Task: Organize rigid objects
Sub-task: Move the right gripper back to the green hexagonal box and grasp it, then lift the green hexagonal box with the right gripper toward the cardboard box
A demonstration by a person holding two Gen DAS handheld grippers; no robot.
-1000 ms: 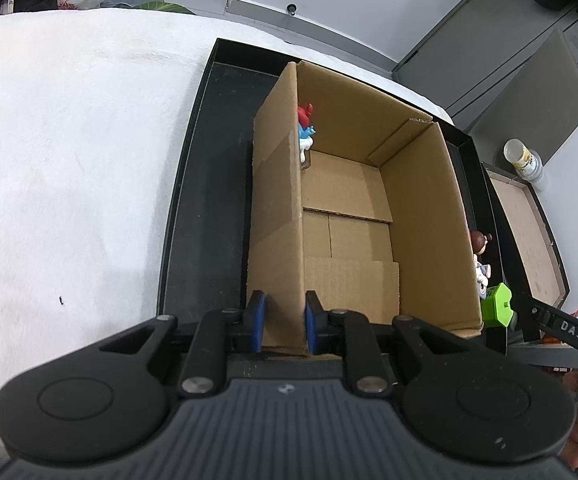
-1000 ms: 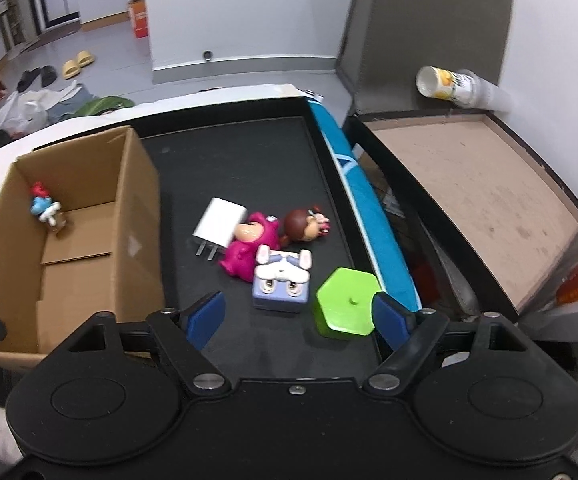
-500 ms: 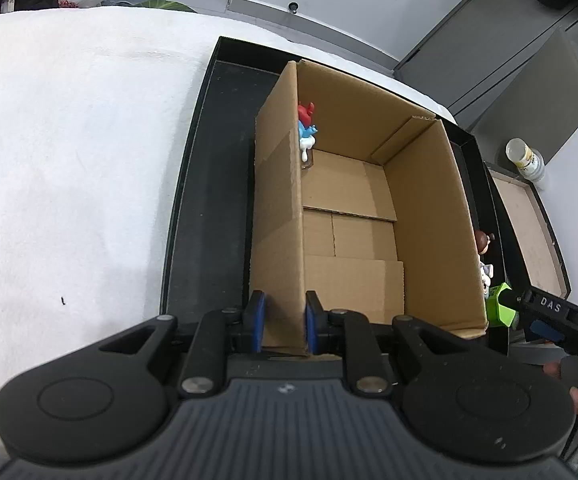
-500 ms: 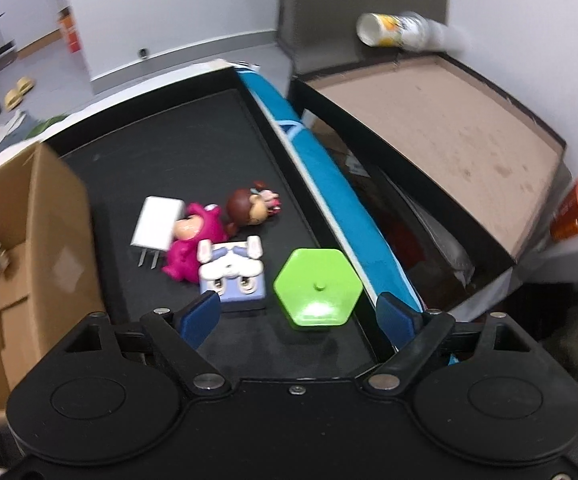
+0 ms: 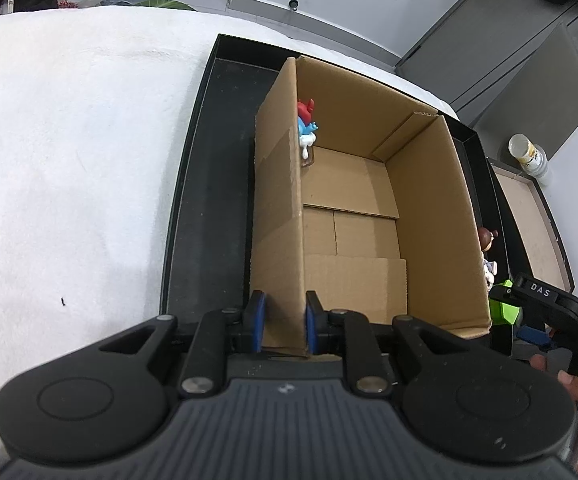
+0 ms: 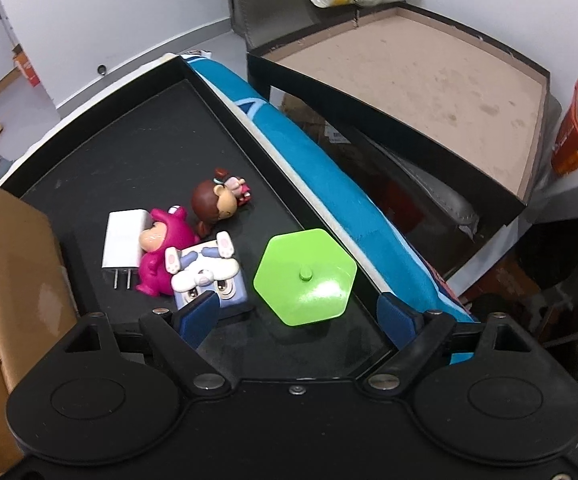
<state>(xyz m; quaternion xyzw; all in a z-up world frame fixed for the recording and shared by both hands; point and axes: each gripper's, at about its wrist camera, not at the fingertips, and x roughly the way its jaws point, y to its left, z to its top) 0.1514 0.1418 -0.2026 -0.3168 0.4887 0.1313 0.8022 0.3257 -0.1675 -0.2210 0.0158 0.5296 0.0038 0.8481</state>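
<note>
The green hexagonal piece [image 6: 305,278] lies flat on the black tray [image 6: 137,160], close to the tray's right-hand rim, and it sits ahead of my right gripper [image 6: 297,316], roughly centred between my widely spread fingers, which touch nothing. My left gripper [image 5: 283,326] is pinched narrow on the near wall of the cardboard box [image 5: 429,208], holding it steady. The box has only a small blue figure with a red cap [image 5: 307,128] in its far left corner.

What worries me is the crowding. The blue-and-white block toy [image 6: 209,280] lies just beside the hexagon, right at my left fingertip [image 6: 197,314], with the pink figure [image 6: 161,252], the white charger [image 6: 123,238] and the brown-haired doll [image 6: 219,200] bunched behind it. If I come down off-centre, that finger could land on the block and shove the whole cluster. My other finger hangs over the tray's rim (it could catch there and stop my closing). The hexagon looks smooth, glossy and low, so a shallow pinch on its edges may slip.
</note>
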